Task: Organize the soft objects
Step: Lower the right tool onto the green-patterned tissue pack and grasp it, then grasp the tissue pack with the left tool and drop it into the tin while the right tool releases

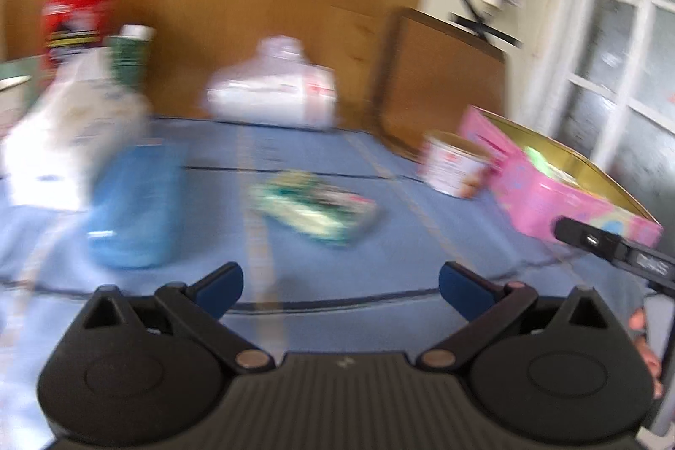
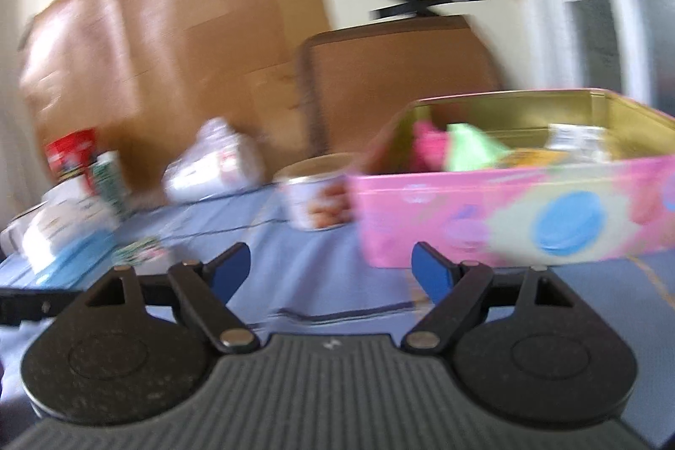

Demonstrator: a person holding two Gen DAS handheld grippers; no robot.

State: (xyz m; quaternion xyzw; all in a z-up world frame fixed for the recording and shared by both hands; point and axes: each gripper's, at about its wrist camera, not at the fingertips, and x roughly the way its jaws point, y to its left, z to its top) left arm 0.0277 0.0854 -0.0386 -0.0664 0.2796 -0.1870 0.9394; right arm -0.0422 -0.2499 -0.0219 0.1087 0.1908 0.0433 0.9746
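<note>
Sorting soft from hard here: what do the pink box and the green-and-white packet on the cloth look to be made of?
The pink box looks like printed tin: rigid straight walls and a shiny gold interior. The green-and-white packet looks like a soft glossy plastic wrapper, with a limp, uneven outline, though blur leaves that uncertain.

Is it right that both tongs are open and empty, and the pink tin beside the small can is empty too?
Not quite. The pink tin already holds things: the right wrist view shows pink, green and other packets inside. Both the left tongs and right tongs are open and empty, and the small can stands beside the tin.
</note>
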